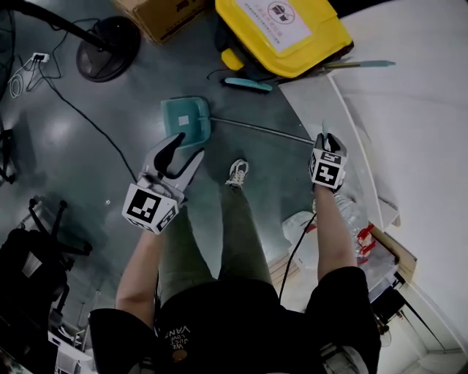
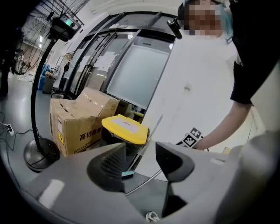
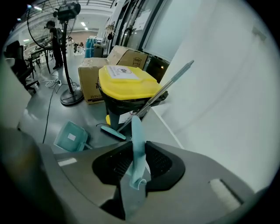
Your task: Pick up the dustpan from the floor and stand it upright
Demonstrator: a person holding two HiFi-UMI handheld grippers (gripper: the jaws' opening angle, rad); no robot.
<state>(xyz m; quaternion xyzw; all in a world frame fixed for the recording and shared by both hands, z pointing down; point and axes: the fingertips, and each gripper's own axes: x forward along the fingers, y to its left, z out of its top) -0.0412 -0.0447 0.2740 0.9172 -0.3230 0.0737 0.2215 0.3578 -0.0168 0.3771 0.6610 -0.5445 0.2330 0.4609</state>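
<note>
The teal dustpan point(image 1: 186, 120) lies on the grey floor, and its long metal shaft point(image 1: 263, 129) runs right and up to my right gripper point(image 1: 327, 139). In the right gripper view the shaft's teal grip point(image 3: 137, 148) stands between the pads of the right gripper point(image 3: 139, 162), which is shut on it, with the pan point(image 3: 71, 136) low at the left. My left gripper point(image 1: 179, 157) hovers just below the pan in the head view, open and empty. In its own view the left gripper point(image 2: 140, 159) shows only the shaft point(image 2: 144, 181) beyond its jaws.
A yellow-lidded bin point(image 1: 285, 29) stands behind the pan, with a broom point(image 1: 248, 85) leaning on it. A cardboard box point(image 1: 164, 14) and a fan base point(image 1: 108, 47) with a trailing cable sit at the back left. A white wall point(image 1: 409, 109) runs along the right. The person's shoe point(image 1: 237, 173) is near the shaft.
</note>
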